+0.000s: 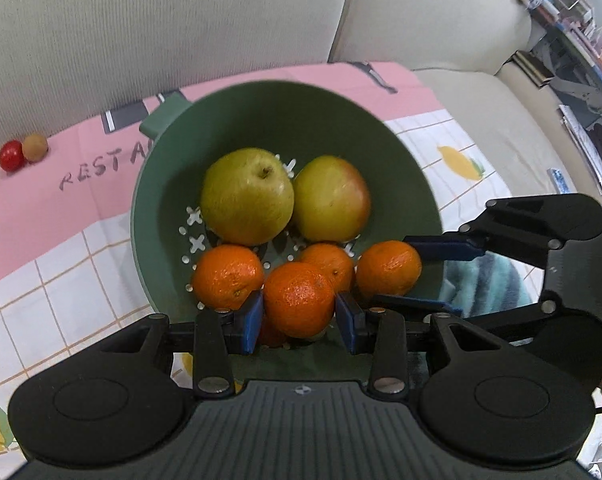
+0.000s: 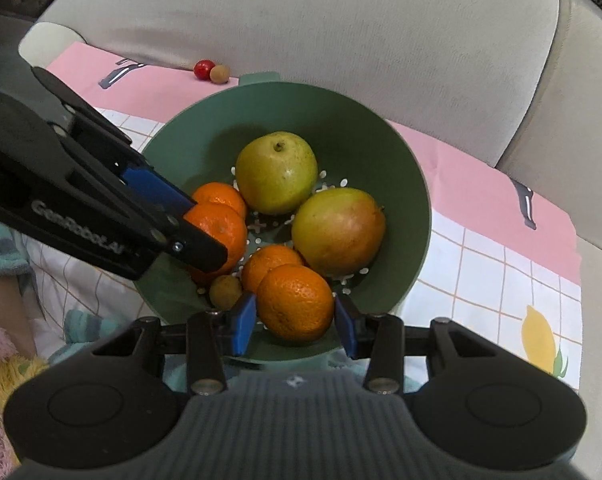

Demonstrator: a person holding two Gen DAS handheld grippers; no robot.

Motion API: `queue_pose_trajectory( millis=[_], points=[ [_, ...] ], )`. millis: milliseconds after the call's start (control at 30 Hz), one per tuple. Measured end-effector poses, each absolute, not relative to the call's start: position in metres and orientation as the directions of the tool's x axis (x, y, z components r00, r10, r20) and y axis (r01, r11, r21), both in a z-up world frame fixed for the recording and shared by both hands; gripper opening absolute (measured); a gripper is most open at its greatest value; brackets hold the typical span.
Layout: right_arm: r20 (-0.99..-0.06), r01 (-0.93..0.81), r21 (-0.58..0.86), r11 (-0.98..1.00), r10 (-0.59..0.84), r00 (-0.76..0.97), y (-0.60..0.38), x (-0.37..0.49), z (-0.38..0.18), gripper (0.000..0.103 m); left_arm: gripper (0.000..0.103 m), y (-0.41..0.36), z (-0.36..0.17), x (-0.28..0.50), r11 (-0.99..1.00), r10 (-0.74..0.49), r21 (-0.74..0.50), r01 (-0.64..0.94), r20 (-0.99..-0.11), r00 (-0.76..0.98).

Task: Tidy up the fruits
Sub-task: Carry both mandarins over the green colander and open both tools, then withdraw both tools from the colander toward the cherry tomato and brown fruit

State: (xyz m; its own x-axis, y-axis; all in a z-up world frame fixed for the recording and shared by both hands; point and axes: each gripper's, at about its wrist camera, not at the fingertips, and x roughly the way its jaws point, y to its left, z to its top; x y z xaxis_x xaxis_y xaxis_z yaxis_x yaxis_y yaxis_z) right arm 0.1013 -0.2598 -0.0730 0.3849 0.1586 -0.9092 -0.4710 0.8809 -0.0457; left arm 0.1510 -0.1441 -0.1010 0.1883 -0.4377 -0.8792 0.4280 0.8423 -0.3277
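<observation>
While both grippers crowd the green plastic colander's (image 2: 401, 184) near rim, left fingers (image 1: 251, 316) and right fingers (image 2: 243, 322) each clamp an orange tangerine (image 1: 299, 300) (image 2: 295, 302).

A beige sofa seat (image 2: 593, 264) is covered by a cloth (image 2: 481, 248) with a pink band and a white grid printed with lemons. On the cloth sits a green colander (image 2: 401, 168). A red cherry tomato (image 2: 204, 69) and a small brown fruit (image 2: 219, 73) lie touching near the backrest.
</observation>
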Motion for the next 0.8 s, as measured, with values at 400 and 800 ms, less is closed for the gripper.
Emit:
queue_pose_trajectory(
  millis=[400,800],
  points=[
    [-0.921,-0.478,-0.033,0.878,0.159,0.356,-0.2596,0.1062,-0.0797,0.041,0.045,-0.1494,-0.1056,0.1513,0.835,-0.421,-0.303,0.459,-0.889,0.180],
    [-0.911,-0.456,-0.055,0.888,0.142,0.387,-0.2581,0.1015,-0.0718,0.053,0.051,-0.1445,-0.1018,0.1480,0.840,-0.426,-0.311,0.445,-0.885,0.186]
  ],
)
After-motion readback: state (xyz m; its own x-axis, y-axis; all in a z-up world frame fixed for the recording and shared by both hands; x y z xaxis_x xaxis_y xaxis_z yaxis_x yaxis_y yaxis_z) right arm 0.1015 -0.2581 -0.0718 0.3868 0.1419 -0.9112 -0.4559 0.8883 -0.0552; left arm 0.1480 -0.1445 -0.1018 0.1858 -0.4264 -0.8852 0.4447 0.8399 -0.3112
